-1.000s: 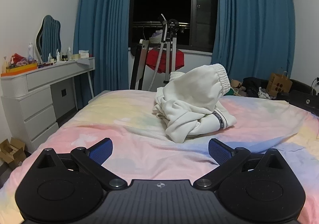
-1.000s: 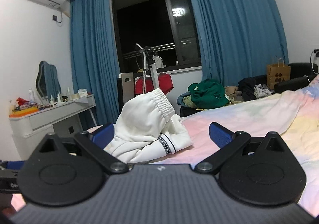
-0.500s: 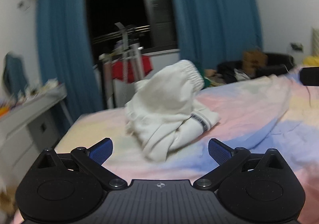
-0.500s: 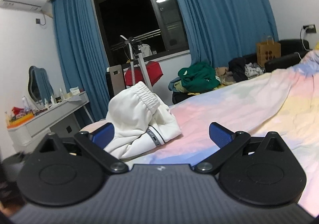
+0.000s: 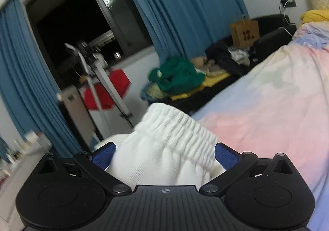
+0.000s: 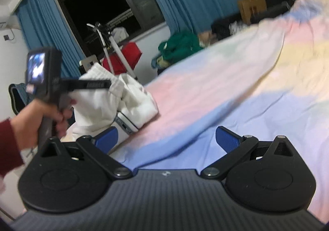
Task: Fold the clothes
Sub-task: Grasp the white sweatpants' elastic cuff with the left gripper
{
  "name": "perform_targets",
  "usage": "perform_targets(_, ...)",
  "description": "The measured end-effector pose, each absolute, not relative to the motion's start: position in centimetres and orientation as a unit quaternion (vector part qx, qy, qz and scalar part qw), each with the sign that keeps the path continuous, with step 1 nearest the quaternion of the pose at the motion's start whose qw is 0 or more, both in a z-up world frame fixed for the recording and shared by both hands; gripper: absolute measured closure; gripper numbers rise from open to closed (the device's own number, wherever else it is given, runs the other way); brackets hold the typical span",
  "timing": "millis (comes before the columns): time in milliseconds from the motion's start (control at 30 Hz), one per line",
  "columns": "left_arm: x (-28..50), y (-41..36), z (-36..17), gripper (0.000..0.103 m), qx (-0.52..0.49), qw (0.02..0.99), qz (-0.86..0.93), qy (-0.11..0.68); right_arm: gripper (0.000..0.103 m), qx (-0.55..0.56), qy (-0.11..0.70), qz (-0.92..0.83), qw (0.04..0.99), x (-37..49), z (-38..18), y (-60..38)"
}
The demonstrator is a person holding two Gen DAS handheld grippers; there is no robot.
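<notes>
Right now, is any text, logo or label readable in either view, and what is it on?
None can be read.
Paper bag: dark printed marks, too small.
White garment band: lettering blurred.
Left gripper arm: blurred white lettering.
Both gripper bodies: a small emblem, no words.

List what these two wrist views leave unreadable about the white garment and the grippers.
- Left wrist view: the left gripper body hides the lower part of the crumpled white elastic-waist garment; contact with the blue pads is unclear.
- Right wrist view: the left gripper's fingertips sink into the garment; a grip cannot be told.
- Garment type: bunched, unreadable.
- Right gripper: open over the pastel bedsheet, motion-blurred.
</notes>
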State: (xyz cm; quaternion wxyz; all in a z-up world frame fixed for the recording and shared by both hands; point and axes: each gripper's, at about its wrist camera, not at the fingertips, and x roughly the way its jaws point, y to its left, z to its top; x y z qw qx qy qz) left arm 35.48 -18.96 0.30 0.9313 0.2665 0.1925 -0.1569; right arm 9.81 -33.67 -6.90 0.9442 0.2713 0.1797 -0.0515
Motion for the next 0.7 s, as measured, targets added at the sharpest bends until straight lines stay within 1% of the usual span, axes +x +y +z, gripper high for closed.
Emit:
perform_targets(100,37.4,-19.7,-0.3,0.017,0.275,0.922,-0.178,0.207,0.000,0.285,0.195,-0.037,0.938,11.1,-8.0,-33.9)
perform_targets(133,37.8,-19.8,-0.4,0.033,0.279,0.920,-0.179,0.209,0.000,0.287,0.200,-0.034,0.936,11.4,-8.2,-34.0)
perform_targets(167,38.2,-19.9,-0.6,0.054,0.278,0.919,-0.181,0.215,0.000,0.290,0.205,-0.030,0.934,11.8,-8.5,-34.1)
perform_targets(200,38.5,-19.9,-0.7,0.062,0.270,0.919,-0.182,0.224,0.000,0.298,0.208,-0.025,0.931,12.1,-8.8,-34.2)
perform_targets(233,38.4,-19.7,-0.6,0.073,0.259,0.920,-0.185,0.230,0.000,0.302,0.208,-0.023,0.930,12.1,-8.8,-34.2)
perform_targets(267,37.8,-19.2,-0.3,0.078,0.252,0.921,-0.186,0.230,0.000,0.306,0.208,-0.020,0.929,12.2,-8.9,-34.2)
perform_targets(367,34.8,-17.3,1.1,0.086,0.221,0.934,-0.185,0.211,0.000,0.302,0.200,-0.017,0.932,12.1,-8.7,-34.0)
perform_targets(533,27.1,-10.8,5.0,0.088,0.117,0.959,-0.188,0.176,0.000,0.272,0.172,-0.025,0.946,10.9,-7.7,-33.4)
perform_targets(633,21.0,-5.9,6.8,0.088,0.042,0.968,-0.196,0.152,0.000,0.255,0.161,-0.033,0.953,10.1,-7.2,-32.9)
perform_targets(700,16.8,-2.9,7.3,0.088,0.013,0.973,-0.188,0.135,0.000,0.243,0.153,-0.030,0.958,9.4,-6.7,-32.4)
